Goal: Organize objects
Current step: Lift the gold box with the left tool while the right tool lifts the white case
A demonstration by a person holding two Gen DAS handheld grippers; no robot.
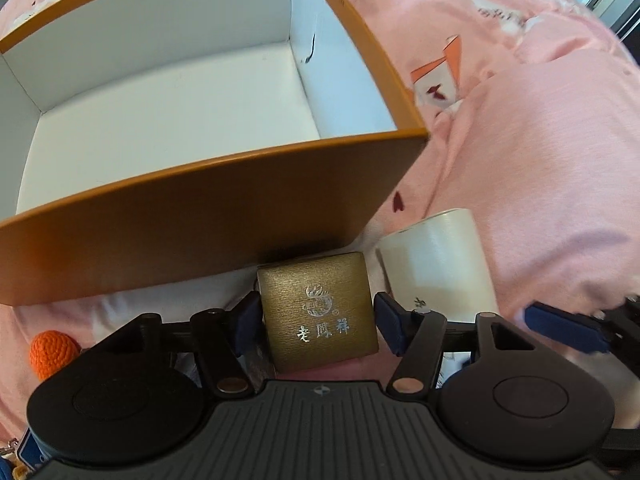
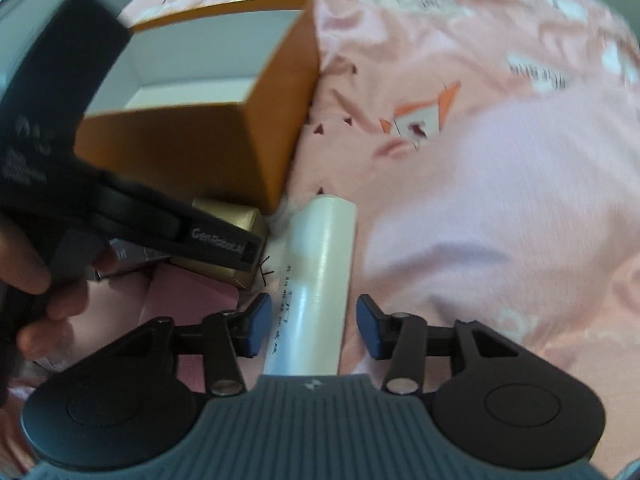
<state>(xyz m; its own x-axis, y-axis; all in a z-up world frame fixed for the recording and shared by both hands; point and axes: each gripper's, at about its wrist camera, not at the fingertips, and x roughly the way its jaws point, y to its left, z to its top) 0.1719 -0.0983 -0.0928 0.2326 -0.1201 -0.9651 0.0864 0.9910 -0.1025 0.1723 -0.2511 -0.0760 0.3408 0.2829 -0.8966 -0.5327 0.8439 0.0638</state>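
Observation:
A small gold box (image 1: 320, 312) with silver characters lies on the pink bedsheet just in front of a large open orange box (image 1: 200, 224) with a white inside. My left gripper (image 1: 318, 326) is open around the gold box, one blue pad at each side, small gaps showing. A white cylinder (image 2: 316, 280) lies right of the gold box (image 2: 236, 220). My right gripper (image 2: 314, 330) is open astride the cylinder, pads apart from it. The cylinder also shows in the left wrist view (image 1: 436, 256). The orange box also shows in the right wrist view (image 2: 208, 136).
An orange knitted ball (image 1: 54, 352) lies at the left near my left gripper. The pink sheet (image 2: 480, 200) is rumpled into a raised fold at the right. The left gripper's body and the hand holding it (image 2: 40, 280) fill the left of the right wrist view.

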